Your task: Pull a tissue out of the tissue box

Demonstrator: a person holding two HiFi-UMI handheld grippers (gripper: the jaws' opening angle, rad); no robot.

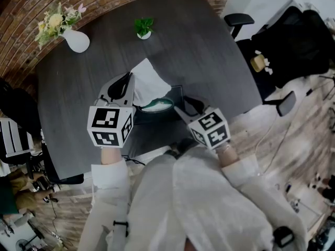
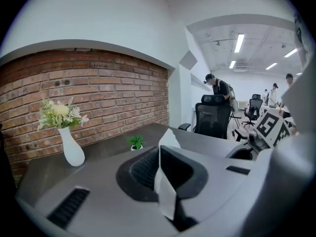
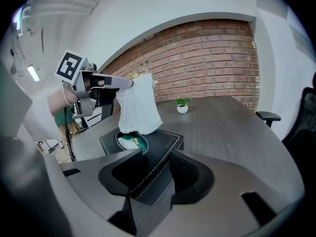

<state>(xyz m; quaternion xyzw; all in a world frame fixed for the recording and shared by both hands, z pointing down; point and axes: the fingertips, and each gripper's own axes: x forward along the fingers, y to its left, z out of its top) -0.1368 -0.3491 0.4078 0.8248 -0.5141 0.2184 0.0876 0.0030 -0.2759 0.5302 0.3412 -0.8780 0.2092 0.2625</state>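
Sleeves (image 1: 209, 203) of white cloth fill the bottom of the head view, with a hand-held gripper reaching forward from each.

The right gripper (image 3: 155, 152) points down at a black tissue box (image 3: 160, 138) lying flat on a dark grey table (image 1: 209, 51). Its own view shows its jaws set apart with the near corner of the box filling the gap between them. The pads are against the box on both sides, clamping it.

The left gripper (image 2: 159, 154) is raised beside and above the box, to the left. Its jaws are pressed fully together on a white tissue (image 3: 138, 107), with one strip of the sheet showing between them and a point of it standing up above their tips. Seen from the right gripper view, the tissue hangs from those jaws as a loose white drape. Its lower edge reaches down to the oval opening in the top of the box, where more white and some green show inside. Whether the sheet has come fully free of the opening cannot be told.

Further along the table, well apart from the box, stands a small green plant (image 1: 143, 27) in a white pot. A white vase (image 1: 76, 41) of pale flowers stands near the far left edge.

Behind the table runs a curved red brick wall (image 2: 98, 93). A black office chair (image 1: 298, 41) stands off the right side of the table. In the bright room beyond, a person (image 2: 219, 88) stands behind another chair.
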